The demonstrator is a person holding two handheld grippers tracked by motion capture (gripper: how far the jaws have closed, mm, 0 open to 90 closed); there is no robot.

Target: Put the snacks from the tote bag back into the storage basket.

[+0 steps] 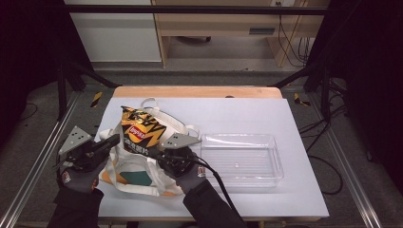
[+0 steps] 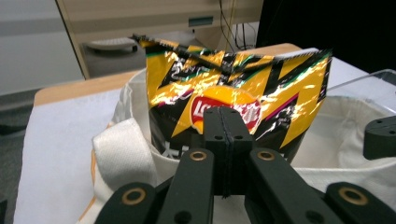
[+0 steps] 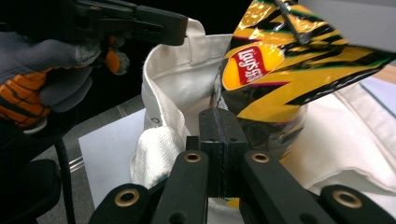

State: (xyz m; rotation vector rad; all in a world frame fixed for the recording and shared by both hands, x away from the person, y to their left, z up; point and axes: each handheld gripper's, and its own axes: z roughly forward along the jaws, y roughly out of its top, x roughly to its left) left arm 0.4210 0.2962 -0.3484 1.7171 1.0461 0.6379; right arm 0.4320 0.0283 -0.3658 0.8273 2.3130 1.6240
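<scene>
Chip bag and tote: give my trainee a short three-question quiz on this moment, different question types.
1. True or false: the chip bag lies flat in the clear tray.
2. What does the chip bag stand in? A) white tote bag B) tray C) bare table
3. How do the jaws of the left gripper and right gripper stand?

Key: 1 false. 2 A. 3 both shut, at the tote's rim.

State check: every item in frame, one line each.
Yellow-and-black foil chip bag: sealed, upright, lower part inside the tote's mouth.
White canvas tote bag: lying flat, mouth held open.
Clear plastic tray: empty, right way up on the table.
Left gripper: shut, at the tote's rim.
Right gripper: shut, at the tote's rim.
</scene>
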